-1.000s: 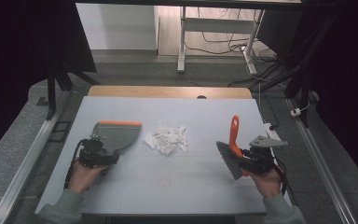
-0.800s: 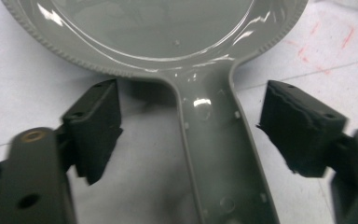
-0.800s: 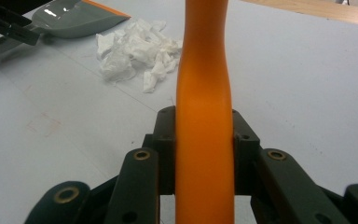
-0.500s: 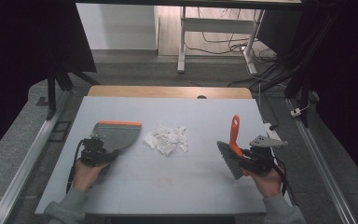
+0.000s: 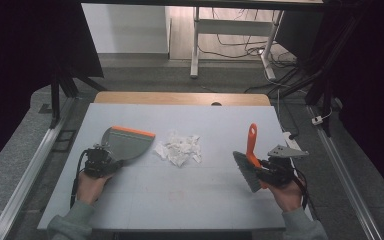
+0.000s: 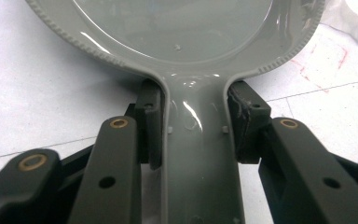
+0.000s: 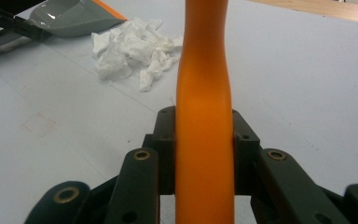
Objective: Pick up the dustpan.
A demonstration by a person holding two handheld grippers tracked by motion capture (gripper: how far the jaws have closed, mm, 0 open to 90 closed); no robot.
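A grey dustpan [image 5: 127,142] with an orange lip lies flat on the table's left half. My left gripper [image 5: 111,163] has just been closing and is now shut on its handle; in the left gripper view both pads press the handle's sides at the gripper [image 6: 196,121], below the dustpan [image 6: 186,37]. A heap of torn white paper scraps [image 5: 180,148] lies mid-table, just right of the pan's lip. On the right, my right gripper [image 5: 260,167] is shut on an orange-handled brush [image 5: 251,142], its grey bristles toward the person. The brush handle [image 7: 204,70] runs up between the right gripper's [image 7: 204,135] pads.
The pale grey table [image 5: 180,200] has a wooden strip [image 5: 180,97] along its far edge. Metal rails [image 5: 30,165] run along both sides. A white desk frame [image 5: 195,45] and cables stand on the floor beyond. Paper scraps [image 7: 130,49] and dustpan [image 7: 70,16] show far left in the right gripper view.
The left gripper's jaws have drawn in onto the dustpan's handle. The right gripper and the brush have kept still.
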